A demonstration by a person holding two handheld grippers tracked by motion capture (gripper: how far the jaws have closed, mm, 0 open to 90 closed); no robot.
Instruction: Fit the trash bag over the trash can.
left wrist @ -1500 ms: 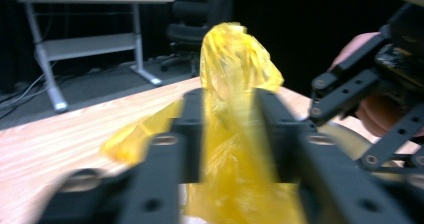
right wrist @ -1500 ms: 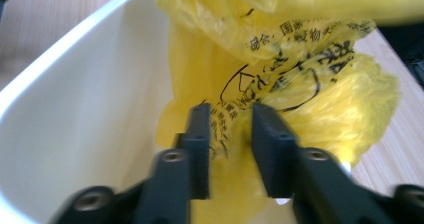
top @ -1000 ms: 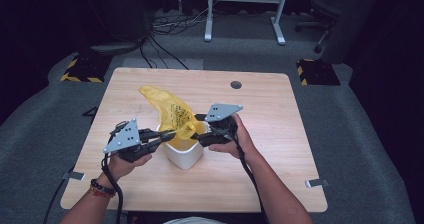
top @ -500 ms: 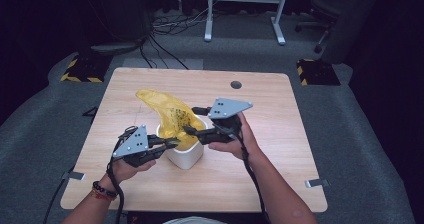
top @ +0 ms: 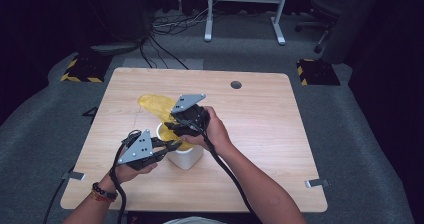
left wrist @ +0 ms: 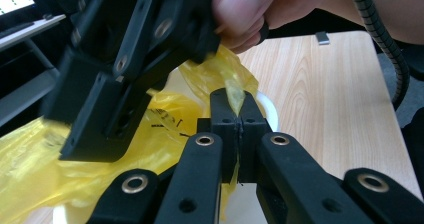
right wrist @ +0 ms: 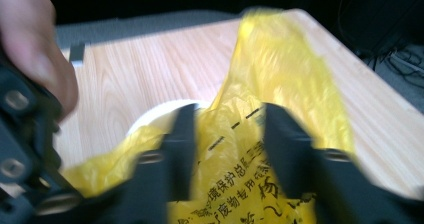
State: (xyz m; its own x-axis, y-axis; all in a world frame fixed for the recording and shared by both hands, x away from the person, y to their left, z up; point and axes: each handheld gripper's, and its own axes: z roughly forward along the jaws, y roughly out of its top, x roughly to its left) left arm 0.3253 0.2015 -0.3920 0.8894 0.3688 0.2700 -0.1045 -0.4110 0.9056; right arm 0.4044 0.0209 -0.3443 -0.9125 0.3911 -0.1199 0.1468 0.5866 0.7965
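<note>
Nearest the person, the left gripper (top: 167, 146) sits at the near-left rim of the white bin (top: 186, 158), jaws pressed together on a fold of the yellow bag (left wrist: 235, 91); in the left gripper view the thin film is plainly nipped between the two black pads, right over the bin's mouth. Just past it, the right gripper (top: 172, 126) hangs over the bin opening, on the bag. Its jaws have just been closing and now stand partly spread with bag film (right wrist: 235, 149) bunched between them; that view is blurred, so I can't say the pads actually press it.

Bin stands upright near the middle of the wooden table (top: 280, 149), slightly left and toward the near edge. Bag: one part down at or in the bin mouth, the rest trailing out over the far-left rim and lying crumpled on the tabletop (top: 152, 104).

Progress, as a judgement: lining the bin is underway, roughly early-to-middle. One edge is caught at the near rim. Left to do: open the mouth, pull the loose far part in, fold the edge over the whole rim.
</note>
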